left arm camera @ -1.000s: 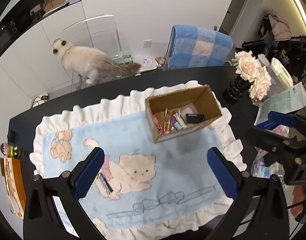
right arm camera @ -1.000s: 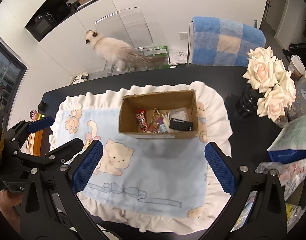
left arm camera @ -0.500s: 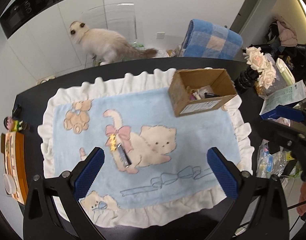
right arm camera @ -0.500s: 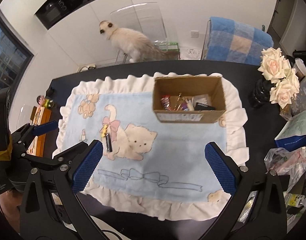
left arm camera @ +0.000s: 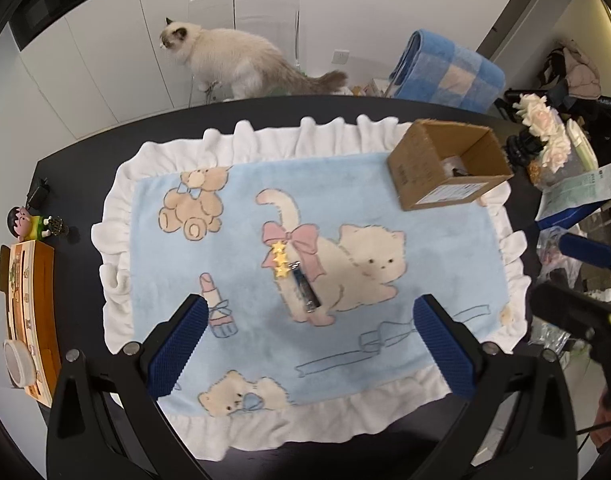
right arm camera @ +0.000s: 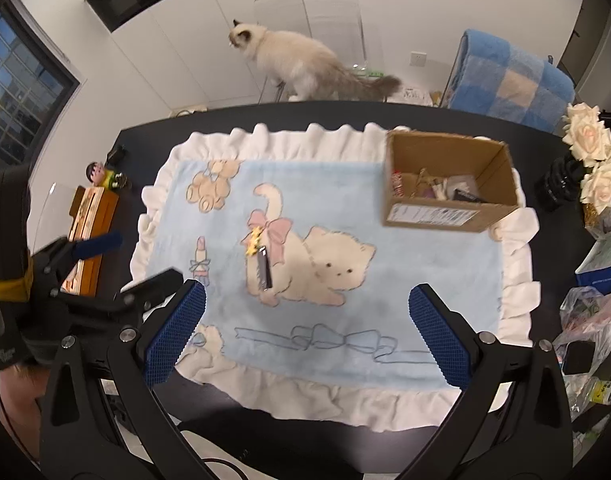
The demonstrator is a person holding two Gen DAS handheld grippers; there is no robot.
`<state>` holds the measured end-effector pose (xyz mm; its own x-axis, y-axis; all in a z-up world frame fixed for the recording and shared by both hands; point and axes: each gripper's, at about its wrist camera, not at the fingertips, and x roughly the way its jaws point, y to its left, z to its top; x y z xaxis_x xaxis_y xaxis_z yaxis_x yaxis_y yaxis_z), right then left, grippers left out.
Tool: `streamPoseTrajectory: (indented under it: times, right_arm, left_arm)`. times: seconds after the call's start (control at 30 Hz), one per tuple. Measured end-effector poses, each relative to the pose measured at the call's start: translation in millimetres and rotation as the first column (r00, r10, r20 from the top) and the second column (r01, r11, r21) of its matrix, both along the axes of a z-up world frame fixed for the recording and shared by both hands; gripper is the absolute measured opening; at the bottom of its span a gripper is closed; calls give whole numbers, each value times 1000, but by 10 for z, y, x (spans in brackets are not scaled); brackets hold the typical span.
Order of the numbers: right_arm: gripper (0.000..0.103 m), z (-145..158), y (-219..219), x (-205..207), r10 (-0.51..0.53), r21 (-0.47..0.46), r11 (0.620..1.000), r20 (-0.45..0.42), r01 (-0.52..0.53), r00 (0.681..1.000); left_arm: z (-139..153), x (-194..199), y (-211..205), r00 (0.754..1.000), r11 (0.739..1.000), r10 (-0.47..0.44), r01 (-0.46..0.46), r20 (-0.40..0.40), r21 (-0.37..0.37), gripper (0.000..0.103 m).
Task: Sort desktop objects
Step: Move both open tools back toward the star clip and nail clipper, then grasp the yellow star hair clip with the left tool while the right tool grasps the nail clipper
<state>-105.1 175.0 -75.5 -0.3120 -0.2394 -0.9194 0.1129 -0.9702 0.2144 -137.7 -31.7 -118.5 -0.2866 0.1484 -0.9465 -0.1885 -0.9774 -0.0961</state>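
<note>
A small dark clip-like object with a yellow star charm lies on the light blue cat-print blanket, near its middle; it also shows in the right wrist view. A cardboard box holding several small items stands at the blanket's far right corner, and shows in the right wrist view. My left gripper is open and empty, above the blanket's near edge, just short of the clip. My right gripper is open and empty, to the right of the left one.
A black table carries the blanket. A wooden box and a small figurine sit at the left edge. A vase of white roses, papers and plastic bags crowd the right side. A cat stands on a clear chair behind.
Both grippers have pulled back from the box toward the near left. The dark clip, earlier at the left fingertip, now lies centred ahead of the left gripper. The cat turned its head.
</note>
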Motion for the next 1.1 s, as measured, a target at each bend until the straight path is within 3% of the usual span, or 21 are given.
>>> streamPoseTrajectory:
  times: [0.3,0.8,1.1]
  right_arm:
    - [103,-417,-366,-12,-40,-22,999,57,41,998]
    - [102,-1744,-635,-86,-117,-38,992,143,124,983]
    - [89,-2377,-803,-49,-119,-17,992,172,124,978]
  left_arm:
    - [-528,-249,-192,995,997,-70,71,69,-5,102]
    - [-1694,-559,-265,978,985,-163,169,129,-39,102]
    - [-2226,-576,-299,964,975,-210,219,161,-37,95]
